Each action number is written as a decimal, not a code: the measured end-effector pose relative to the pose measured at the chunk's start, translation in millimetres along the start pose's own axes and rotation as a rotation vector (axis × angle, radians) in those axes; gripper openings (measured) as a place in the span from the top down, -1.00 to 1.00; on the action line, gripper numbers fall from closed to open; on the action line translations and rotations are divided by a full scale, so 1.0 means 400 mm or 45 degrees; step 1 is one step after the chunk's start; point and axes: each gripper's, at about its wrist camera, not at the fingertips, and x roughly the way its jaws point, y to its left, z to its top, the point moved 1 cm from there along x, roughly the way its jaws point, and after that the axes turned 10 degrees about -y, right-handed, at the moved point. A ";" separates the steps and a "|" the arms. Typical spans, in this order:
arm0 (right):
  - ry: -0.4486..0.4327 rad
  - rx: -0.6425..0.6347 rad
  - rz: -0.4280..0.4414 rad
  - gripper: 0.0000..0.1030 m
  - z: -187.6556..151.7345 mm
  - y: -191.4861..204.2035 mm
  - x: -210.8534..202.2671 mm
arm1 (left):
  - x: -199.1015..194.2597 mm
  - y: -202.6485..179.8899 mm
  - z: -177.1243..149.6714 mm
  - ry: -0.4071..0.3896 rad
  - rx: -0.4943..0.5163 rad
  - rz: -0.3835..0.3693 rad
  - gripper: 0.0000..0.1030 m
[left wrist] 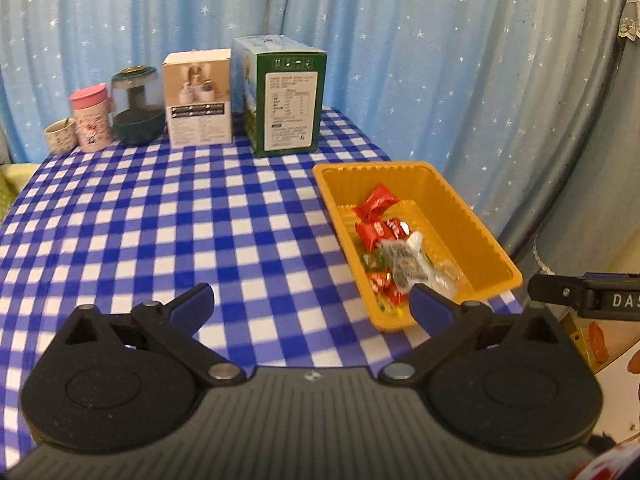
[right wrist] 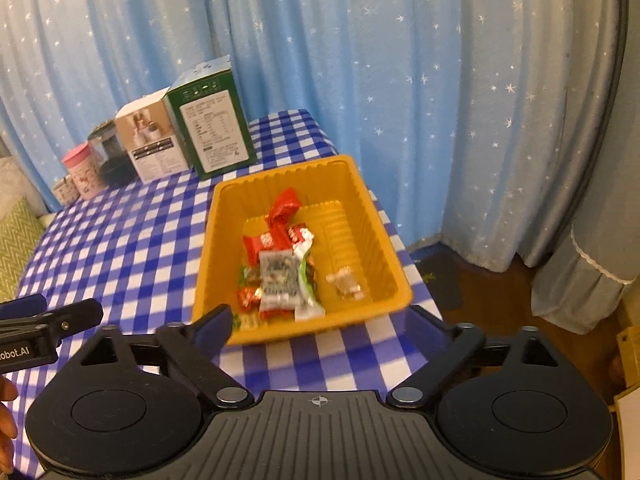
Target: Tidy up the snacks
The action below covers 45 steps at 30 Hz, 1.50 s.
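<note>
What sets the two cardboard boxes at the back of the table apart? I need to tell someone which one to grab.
The green box is taller than the white box and stands nearer the yellow tray.
The green box's facing side is a white label of small print in a green border; the white box shows a beige product photo above black strips and print.
Both stand upright on the checked tablecloth, side by side.

Place: a home, a living or bedroom corner.
Backdrop: pale blue curtains (right wrist: 420, 92) with white stars, hanging to the floor behind and right.
Surface (left wrist: 160, 220): blue-and-white checked cloth.
Far edge: pink lidded tumbler (left wrist: 92, 118), small cup (left wrist: 60, 136), two printed cartons.
Left edge: green chevron cushion (right wrist: 16, 244).
Right: lace-trimmed grey fabric (right wrist: 592, 264).
</note>
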 end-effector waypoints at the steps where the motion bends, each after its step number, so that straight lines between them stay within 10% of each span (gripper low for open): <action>1: 0.000 -0.005 0.003 -0.84 -0.009 0.006 -0.016 | -0.014 -0.002 -0.005 0.004 0.005 0.010 -1.00; 45: -0.132 -0.068 0.064 -0.84 -0.185 0.110 -0.484 | -0.504 -0.050 -0.123 -0.110 -0.038 0.076 -1.00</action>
